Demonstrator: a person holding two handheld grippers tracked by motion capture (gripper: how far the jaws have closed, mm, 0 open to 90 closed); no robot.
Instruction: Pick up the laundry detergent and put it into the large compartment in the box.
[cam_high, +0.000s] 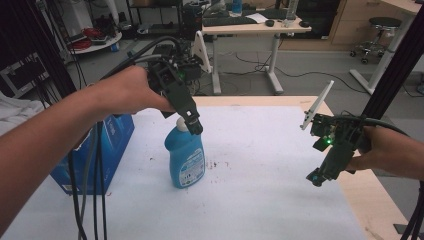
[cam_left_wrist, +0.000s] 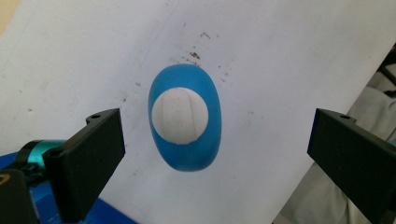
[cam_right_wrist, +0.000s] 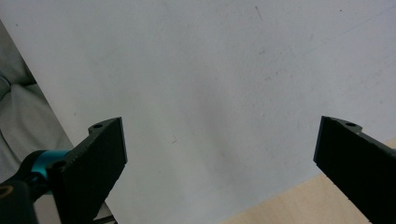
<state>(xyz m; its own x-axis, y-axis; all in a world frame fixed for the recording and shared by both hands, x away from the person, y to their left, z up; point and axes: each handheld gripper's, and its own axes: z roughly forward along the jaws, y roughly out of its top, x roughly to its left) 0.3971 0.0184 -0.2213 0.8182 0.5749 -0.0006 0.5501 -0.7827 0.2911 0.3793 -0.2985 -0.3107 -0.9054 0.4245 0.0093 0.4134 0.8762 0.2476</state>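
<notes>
A blue bottle (cam_high: 186, 157) with a white cap (cam_high: 183, 123) and a printed label stands upright near the middle of the white table cover (cam_high: 260, 200). My left gripper (cam_high: 192, 125) hovers right over its top, pointing down. In the left gripper view the bottle (cam_left_wrist: 185, 123) shows from above, its white cap (cam_left_wrist: 180, 115) between the wide-apart jaws, untouched. My left gripper (cam_left_wrist: 215, 154) is open. My right gripper (cam_high: 316, 178) hangs low over the table's right side, well away from the bottle. In the right gripper view my right gripper (cam_right_wrist: 219, 158) is open over bare white cover.
A blue box (cam_high: 107, 150) lies at the table's left edge beside the left forearm, with black cables (cam_high: 90, 185) hanging in front of it. The wooden table edge (cam_high: 372, 200) shows on the right. A desk (cam_high: 250, 25) and stool (cam_high: 382, 25) stand far behind.
</notes>
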